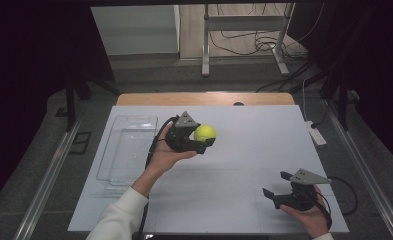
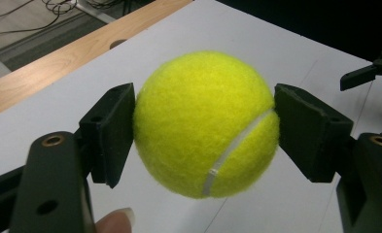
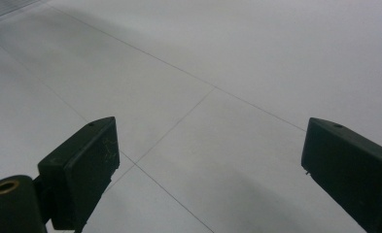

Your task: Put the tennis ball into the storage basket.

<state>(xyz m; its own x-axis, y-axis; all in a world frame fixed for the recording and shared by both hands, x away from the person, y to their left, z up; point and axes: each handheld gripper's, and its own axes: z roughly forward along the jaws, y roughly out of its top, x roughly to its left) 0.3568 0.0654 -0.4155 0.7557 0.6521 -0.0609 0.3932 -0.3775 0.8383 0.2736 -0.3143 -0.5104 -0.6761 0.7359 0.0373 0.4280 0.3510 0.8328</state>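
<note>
Two black pads [image 2: 111,133] pressed against opposite sides of a yellow tennis ball [image 2: 205,124] in the left gripper view, the left claw [image 1: 200,140] clenched on it, with a fingertip showing at the bottom edge. From the high view, the left hand [image 1: 165,155] reached forward from a white sleeve [image 1: 119,215], palm turned up, carrying the ball above the middle of the white counter [image 1: 244,125] and clear of its surface. Just to the left of that hand lay a clear plastic tray [image 1: 129,150], near the counter's left edge. Bare white surface spread wide between the ball and the right claw [image 1: 276,185], which sat low at the near right corner, close to the front edge, its jaws spread apart with nothing between them. Across the right gripper view, those jaws framed plain counter crossed by thin lines. Past the far edge, a strip of wood [image 1: 204,98] showed, then grey floor with cables and a metal stand [image 1: 244,30]
</note>
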